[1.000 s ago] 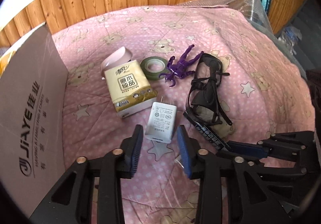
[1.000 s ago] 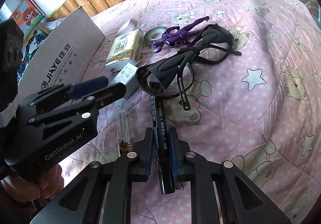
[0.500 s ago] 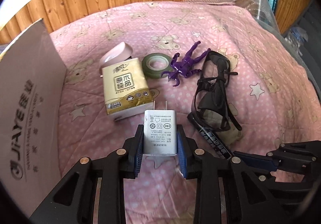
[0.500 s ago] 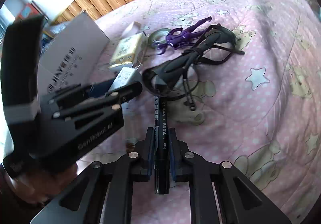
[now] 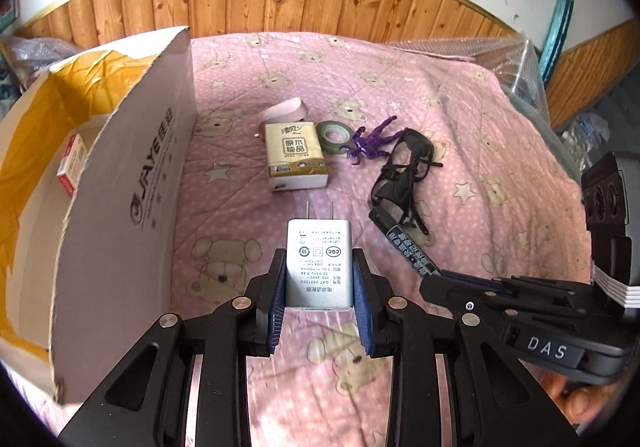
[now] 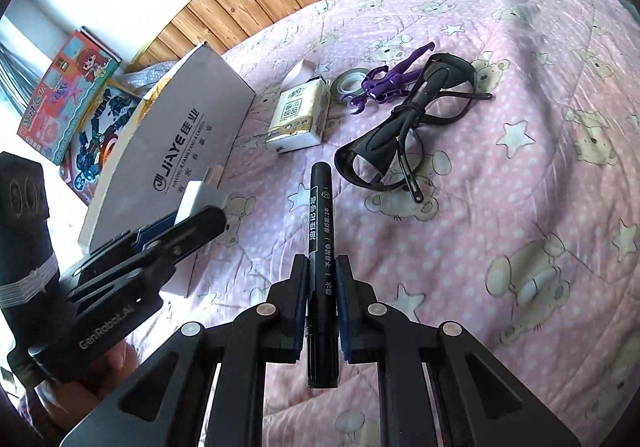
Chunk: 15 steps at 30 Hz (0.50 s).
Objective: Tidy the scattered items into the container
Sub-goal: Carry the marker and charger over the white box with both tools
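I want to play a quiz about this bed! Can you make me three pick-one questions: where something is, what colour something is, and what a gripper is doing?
1. Where is the cardboard box?
A. left of the tissue pack
B. right of the glasses
C. on top of the tape roll

2. What colour is the toy figure?
A. yellow
B. purple
C. red

3. What is the right hand-held gripper doing?
A. standing open with nothing in it
B. shut on the marker
C. shut on the glasses

Answers:
1 A: the box stands at the quilt's left side.
2 B: the figure is purple.
3 B: its pads squeeze the marker.
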{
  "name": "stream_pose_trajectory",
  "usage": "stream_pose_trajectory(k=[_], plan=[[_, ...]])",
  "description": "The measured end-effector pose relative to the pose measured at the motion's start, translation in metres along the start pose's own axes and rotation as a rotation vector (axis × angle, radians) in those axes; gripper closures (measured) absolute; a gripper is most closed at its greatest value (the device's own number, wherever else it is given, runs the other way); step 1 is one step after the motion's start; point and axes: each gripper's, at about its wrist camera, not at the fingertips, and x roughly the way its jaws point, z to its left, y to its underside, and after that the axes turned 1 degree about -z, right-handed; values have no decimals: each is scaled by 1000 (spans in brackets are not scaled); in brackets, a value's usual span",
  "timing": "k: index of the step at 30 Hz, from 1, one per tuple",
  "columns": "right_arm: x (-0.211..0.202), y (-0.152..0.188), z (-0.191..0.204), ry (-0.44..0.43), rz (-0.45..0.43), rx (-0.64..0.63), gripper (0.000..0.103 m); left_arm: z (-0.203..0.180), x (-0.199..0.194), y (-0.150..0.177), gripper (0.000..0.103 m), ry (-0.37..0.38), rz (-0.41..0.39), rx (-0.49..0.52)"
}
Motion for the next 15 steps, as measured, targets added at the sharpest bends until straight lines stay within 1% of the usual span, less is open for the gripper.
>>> stream_pose_trajectory(k=[9,15], plan=[[-27,24,16,6,-1,-52,89,-4,-28,26,72,47,-12,-26],[-34,35,35,28,2,-113,89,-4,-45,37,72,66,-28,-32]])
